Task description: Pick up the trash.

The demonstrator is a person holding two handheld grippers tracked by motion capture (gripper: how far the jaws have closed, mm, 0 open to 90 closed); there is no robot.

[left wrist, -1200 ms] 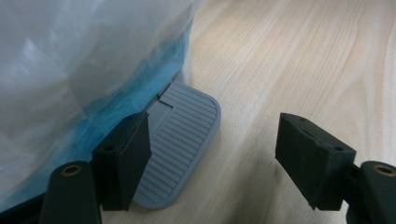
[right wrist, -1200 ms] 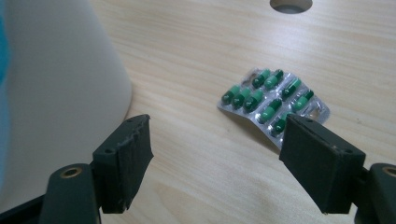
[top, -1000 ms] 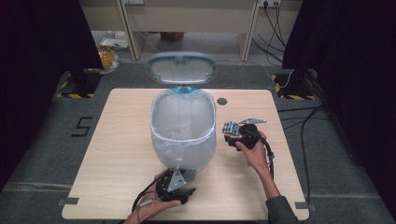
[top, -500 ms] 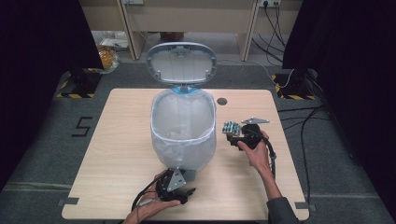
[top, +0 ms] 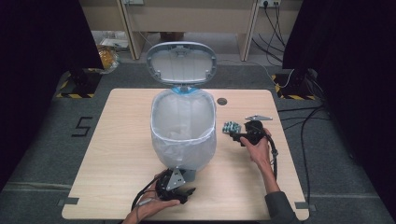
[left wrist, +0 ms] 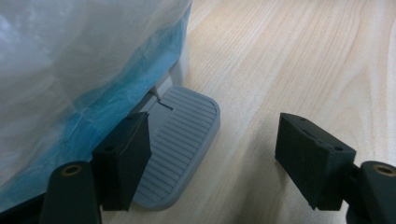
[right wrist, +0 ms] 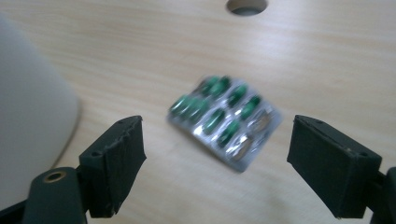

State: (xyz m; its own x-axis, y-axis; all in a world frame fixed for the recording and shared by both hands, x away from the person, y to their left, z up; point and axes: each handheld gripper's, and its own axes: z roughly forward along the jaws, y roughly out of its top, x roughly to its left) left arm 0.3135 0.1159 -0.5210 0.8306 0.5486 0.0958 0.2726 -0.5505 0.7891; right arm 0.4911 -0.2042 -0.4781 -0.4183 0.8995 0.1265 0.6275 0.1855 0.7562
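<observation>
A blister pack (right wrist: 225, 120) of green capsules is seen, slightly blurred, on the worktop (top: 116, 140) toward its right edge, between the right tool's (top: 232, 130) just-widened jaws; the left tool (left wrist: 219, 158), wide open, rests by the bin's pedal (left wrist: 180, 144).

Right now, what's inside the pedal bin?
The pedal bin stands with its lid up. Inside shows a translucent white liner folded over the rim, with no item visible on it. The bin's bottom is hidden by the liner and near wall.

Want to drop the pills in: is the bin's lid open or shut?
Open: the lid stands upright behind the bin, showing the liner inside.
</observation>
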